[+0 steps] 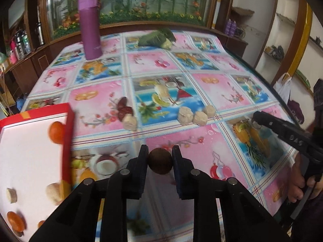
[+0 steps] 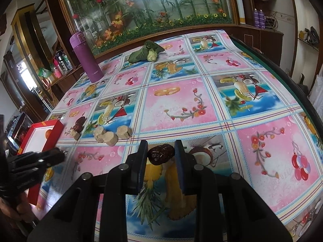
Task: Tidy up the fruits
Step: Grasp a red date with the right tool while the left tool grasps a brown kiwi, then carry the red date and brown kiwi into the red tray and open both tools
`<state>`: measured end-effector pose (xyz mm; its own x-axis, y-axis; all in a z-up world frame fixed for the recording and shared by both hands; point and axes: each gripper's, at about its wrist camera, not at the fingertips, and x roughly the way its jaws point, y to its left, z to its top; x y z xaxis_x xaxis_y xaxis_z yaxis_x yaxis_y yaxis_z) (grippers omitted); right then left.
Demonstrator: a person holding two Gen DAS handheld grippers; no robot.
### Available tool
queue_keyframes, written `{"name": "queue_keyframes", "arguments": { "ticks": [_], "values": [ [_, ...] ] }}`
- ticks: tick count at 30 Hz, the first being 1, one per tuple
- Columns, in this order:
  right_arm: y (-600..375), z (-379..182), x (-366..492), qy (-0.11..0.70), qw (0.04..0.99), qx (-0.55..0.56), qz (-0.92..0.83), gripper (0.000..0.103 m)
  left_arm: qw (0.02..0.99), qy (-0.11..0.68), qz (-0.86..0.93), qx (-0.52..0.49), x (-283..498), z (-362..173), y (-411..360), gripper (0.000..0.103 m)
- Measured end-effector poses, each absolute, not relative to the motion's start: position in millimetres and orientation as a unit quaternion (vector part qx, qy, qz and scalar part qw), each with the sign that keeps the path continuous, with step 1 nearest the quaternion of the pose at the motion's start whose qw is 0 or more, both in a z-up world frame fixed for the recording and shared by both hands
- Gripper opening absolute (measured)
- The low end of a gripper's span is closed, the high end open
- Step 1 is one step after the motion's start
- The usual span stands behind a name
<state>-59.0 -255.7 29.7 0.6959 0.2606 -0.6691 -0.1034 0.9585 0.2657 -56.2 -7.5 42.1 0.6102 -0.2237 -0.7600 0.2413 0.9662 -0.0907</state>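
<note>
Right gripper (image 1: pixel 254 116) body reads "DAS"; purple flask's (image 1: pixel 90 28) label is illegible.

The right half of the surface (image 2: pixel 232 121) lies bare, giving open passage there. Across the middle, a row of pale chunks (image 2: pixel 110 134) and dark dried fruits (image 2: pixel 79 125) blocks the way toward the red box (image 2: pixel 50 139) at the left edge. At the far edge stand a purple bottle (image 2: pixel 85 57) and a leafy vegetable (image 2: pixel 145 51), well apart.
</note>
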Motion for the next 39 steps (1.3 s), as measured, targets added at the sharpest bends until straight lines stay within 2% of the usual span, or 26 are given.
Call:
{"name": "queue_keyframes", "arguments": {
  "ticks": [10, 21, 29, 39],
  "values": [
    [-180.8, 37.0, -46.8, 0.376, 0.905, 0.116, 0.162, 0.029, 0.926, 0.373, -0.042, -0.035, -86.5, 76.5, 87.9, 0.023],
    [-65.7, 50.1, -31.4, 0.381, 0.879, 0.13, 0.256, 0.029, 0.93, 0.359, 0.035, -0.069, -110.2, 79.7, 174.3, 0.023],
    [29.3, 55.1, -41.8, 0.39, 0.857, 0.081, 0.326, 0.029, 0.924, 0.366, 0.086, -0.069, -105.1, 73.5, 218.9, 0.023],
    [98.2, 25.2, -37.3, 0.455, 0.823, 0.013, 0.339, 0.029, 0.901, 0.41, 0.124, -0.075, -91.8, 43.1, 252.3, 0.023]
  ]
}}
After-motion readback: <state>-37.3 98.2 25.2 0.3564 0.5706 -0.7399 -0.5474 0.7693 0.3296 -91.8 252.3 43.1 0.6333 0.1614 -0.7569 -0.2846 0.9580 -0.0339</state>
